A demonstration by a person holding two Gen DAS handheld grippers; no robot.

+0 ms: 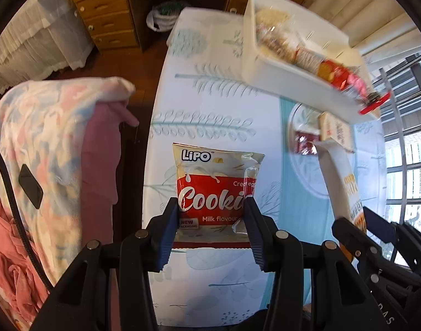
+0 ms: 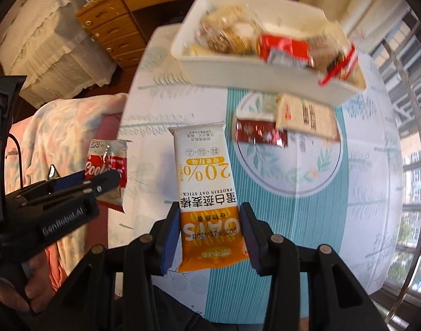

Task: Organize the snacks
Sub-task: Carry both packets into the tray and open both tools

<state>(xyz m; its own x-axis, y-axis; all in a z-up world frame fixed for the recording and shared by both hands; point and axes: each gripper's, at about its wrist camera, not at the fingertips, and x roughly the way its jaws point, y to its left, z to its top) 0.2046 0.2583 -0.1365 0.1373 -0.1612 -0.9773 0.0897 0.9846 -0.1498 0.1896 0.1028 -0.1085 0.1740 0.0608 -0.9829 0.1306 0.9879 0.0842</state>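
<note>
My left gripper is shut on a red and white Lipo cookie packet and holds it above the table's left part; the packet also shows in the right wrist view. My right gripper is shut on a white and orange oat stick packet, held above the table; it also shows in the left wrist view. A white bin holding several snacks stands at the far side. A beige packet and a dark red packet lie on the table in front of the bin.
The table has a white and teal leaf-pattern cloth. A chair draped with pink and pastel cloth stands to the left. A wooden drawer unit is beyond. A window with bars is at the right.
</note>
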